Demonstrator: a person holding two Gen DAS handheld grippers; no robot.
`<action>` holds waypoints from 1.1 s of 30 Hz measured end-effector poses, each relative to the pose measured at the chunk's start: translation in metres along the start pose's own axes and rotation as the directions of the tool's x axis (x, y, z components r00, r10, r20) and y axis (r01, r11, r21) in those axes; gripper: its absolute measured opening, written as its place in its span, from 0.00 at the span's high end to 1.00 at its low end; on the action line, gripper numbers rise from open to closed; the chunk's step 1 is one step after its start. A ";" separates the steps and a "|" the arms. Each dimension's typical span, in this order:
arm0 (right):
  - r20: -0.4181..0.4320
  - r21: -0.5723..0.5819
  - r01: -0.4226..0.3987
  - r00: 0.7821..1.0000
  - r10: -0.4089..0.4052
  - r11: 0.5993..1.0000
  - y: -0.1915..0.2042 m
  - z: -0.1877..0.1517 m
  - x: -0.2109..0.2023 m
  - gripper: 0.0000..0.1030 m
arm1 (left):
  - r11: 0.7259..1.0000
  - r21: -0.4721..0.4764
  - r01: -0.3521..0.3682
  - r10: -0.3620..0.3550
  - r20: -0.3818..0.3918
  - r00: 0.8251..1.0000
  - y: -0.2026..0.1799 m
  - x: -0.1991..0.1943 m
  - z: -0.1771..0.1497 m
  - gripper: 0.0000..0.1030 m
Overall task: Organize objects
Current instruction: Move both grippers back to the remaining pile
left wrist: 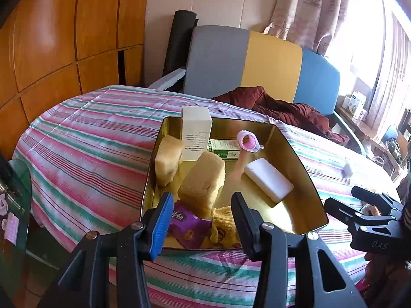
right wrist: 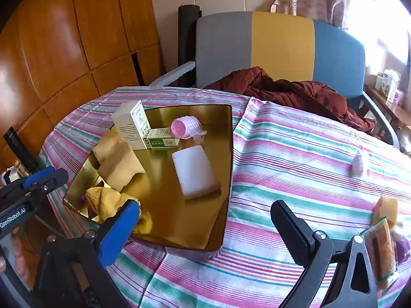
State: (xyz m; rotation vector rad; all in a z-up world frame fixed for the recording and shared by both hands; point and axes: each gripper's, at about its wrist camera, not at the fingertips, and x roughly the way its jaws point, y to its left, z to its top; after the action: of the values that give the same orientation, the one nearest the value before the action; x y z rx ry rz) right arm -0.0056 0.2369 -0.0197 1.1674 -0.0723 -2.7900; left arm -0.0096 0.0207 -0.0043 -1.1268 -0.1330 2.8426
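Note:
A gold tray (left wrist: 310,184) (right wrist: 226,154) lies on the striped tablecloth. It holds two tan sponges (left wrist: 203,179) (right wrist: 120,166), a white box (left wrist: 196,133) (right wrist: 131,125), a green box (left wrist: 226,148) (right wrist: 161,141), a pink hair roller (left wrist: 248,141) (right wrist: 183,127), a white bar (left wrist: 268,179) (right wrist: 195,172), a purple packet (left wrist: 187,223) and a yellow cloth (left wrist: 223,225) (right wrist: 108,205). My left gripper (left wrist: 203,223) is open and empty over the tray's near edge. My right gripper (right wrist: 203,233) is open and empty, right of the tray's near corner.
Outside the tray lie a small pale object (right wrist: 358,164) (left wrist: 348,168) and, at the right edge, a sponge and an orange packet (right wrist: 382,243). A dark red garment (right wrist: 295,89) lies on the chair behind. A glass side table (left wrist: 15,205) stands at the left.

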 end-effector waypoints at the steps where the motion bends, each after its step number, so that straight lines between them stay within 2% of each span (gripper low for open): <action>1: 0.002 0.001 0.003 1.000 -0.003 1.000 -0.002 -0.001 -0.002 0.00 | 1.000 0.004 0.001 -0.001 0.001 1.000 -0.001 -0.001 0.000 0.54; 10: -0.029 0.044 0.022 0.999 -0.020 0.999 -0.022 -0.017 -0.009 0.00 | 0.999 0.050 0.017 -0.017 0.005 1.000 -0.016 -0.006 0.001 0.54; 15: -0.036 0.083 0.044 0.999 -0.041 0.996 -0.042 -0.025 -0.017 0.00 | 0.995 0.076 0.062 -0.062 0.008 0.998 -0.026 -0.010 0.003 0.54; 23: -0.025 0.150 0.130 0.992 -0.127 0.980 -0.087 -0.028 -0.041 0.00 | 0.984 0.151 0.093 -0.095 0.011 0.995 -0.052 -0.016 0.007 0.54; 29: -0.018 0.263 0.200 0.979 -0.203 0.944 -0.145 -0.031 -0.068 0.00 | 0.969 0.199 0.144 -0.147 -0.003 0.989 -0.072 -0.016 0.009 0.54; 33: -0.022 0.381 0.260 0.962 -0.273 0.887 -0.196 -0.039 -0.095 0.00 | 0.962 0.226 0.155 -0.154 -0.020 0.988 -0.085 -0.012 0.010 0.52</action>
State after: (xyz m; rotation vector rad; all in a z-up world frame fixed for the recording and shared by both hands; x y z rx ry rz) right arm 0.0711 0.4429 0.0024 1.2976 -0.5194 -3.1351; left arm -0.0041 0.1032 0.0203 -1.0236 0.0986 2.6381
